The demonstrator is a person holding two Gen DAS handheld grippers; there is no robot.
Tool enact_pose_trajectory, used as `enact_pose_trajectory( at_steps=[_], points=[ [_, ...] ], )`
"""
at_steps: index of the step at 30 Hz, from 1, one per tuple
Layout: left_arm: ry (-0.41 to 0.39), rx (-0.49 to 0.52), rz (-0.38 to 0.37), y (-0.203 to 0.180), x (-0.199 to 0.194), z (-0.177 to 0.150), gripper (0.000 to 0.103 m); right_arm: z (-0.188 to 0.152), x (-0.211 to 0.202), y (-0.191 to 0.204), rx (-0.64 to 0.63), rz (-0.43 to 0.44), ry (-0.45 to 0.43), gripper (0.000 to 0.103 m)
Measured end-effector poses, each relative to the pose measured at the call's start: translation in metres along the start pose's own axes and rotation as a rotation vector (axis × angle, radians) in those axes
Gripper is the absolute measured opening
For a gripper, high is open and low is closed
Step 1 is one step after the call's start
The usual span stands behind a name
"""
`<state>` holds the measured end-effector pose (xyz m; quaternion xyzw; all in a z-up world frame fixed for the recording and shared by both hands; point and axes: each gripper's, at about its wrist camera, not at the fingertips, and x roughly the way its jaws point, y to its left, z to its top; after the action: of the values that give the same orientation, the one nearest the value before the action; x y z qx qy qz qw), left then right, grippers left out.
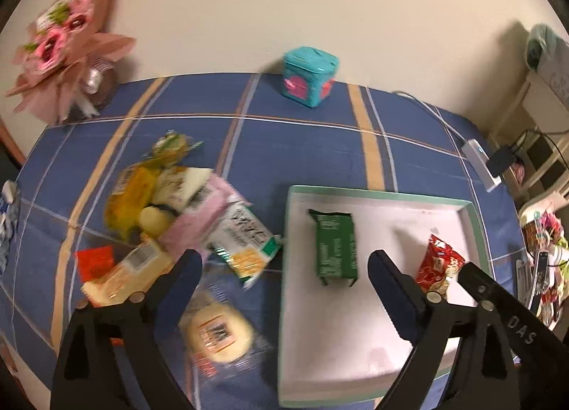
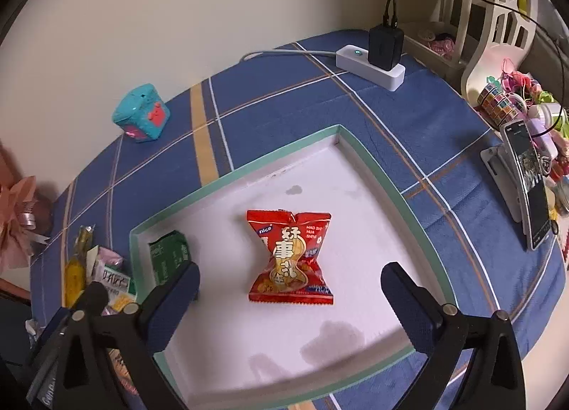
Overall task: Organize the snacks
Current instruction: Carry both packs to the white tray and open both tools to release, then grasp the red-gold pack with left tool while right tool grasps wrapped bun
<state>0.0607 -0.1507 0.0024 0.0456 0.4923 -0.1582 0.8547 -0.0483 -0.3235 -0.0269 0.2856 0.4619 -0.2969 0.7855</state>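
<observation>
A white tray with a green rim (image 1: 474,225) (image 2: 391,182) lies on the blue plaid cloth. In it lie a dark green packet (image 1: 336,246) (image 2: 169,255) and a red peanut packet (image 1: 439,264) (image 2: 290,257). A pile of loose snack packets (image 1: 177,210) (image 2: 106,274) lies left of the tray, with a round yellow bun packet (image 1: 217,333) nearer. My left gripper (image 1: 284,274) is open and empty over the tray's left edge. My right gripper (image 2: 290,289) is open and empty just above the red packet.
A teal cube tin (image 1: 309,75) (image 2: 142,112) stands at the back by the wall. A pink bouquet (image 1: 67,43) is at the back left. A white power strip with a black charger (image 2: 377,61) and a phone on a stand (image 2: 526,182) are on the right.
</observation>
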Motion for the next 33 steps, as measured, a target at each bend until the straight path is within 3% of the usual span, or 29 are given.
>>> enact_pose_trajectory(
  at_steps=[11, 16, 28, 33],
  points=[
    [-0.039, -0.018, 0.046, 0.036, -0.036, -0.017, 0.098, -0.030, -0.037, 0.026, -0.127, 0.004, -0.026, 0.103],
    [-0.021, -0.051, 0.060, 0.059, -0.044, -0.028, 0.098, -0.044, -0.049, 0.039, -0.158, 0.060, -0.032, 0.103],
    [-0.001, -0.246, 0.105, 0.148, -0.049, -0.035, 0.098, -0.061, -0.053, 0.088, -0.259, 0.138, -0.028, 0.103],
    [0.030, -0.349, 0.122, 0.189, -0.045, -0.042, 0.098, -0.075, -0.040, 0.126, -0.330, 0.214, 0.037, 0.102]
  ],
)
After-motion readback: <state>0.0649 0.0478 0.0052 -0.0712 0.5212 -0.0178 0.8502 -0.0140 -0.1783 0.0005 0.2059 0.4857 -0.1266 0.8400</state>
